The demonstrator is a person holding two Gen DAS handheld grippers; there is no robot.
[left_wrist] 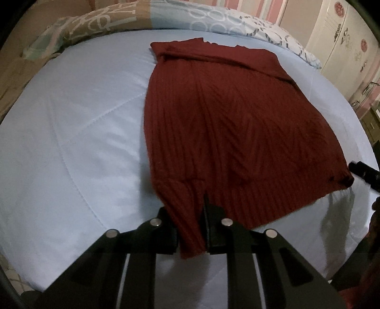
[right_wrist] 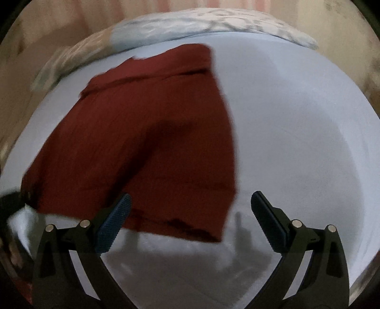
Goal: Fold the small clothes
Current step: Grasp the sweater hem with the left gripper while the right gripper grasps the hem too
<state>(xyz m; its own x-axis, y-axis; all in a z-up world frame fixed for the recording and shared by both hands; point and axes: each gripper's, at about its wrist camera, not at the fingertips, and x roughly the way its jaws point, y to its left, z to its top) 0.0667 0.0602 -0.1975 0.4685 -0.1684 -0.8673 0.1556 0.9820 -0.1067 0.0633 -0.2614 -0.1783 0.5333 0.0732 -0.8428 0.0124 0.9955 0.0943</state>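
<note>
Looks barely started: dark red ribbed knit top [left_wrist: 228,123] mostly flat on the bed [left_wrist: 71,142], left tongs [left_wrist: 190,228] clamped on its near hem, right tongs [right_wrist: 190,221] gaping beside it.

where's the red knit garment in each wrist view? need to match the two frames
Left wrist: the red knit garment fills the centre and right, its near hem pinched in the shut left gripper.
Right wrist: it lies centre-left, blurred, its hem just beyond the open right gripper, which holds nothing.
Shared landmark: the patterned pillow along the far edge of the pale blue bedcover.
</note>
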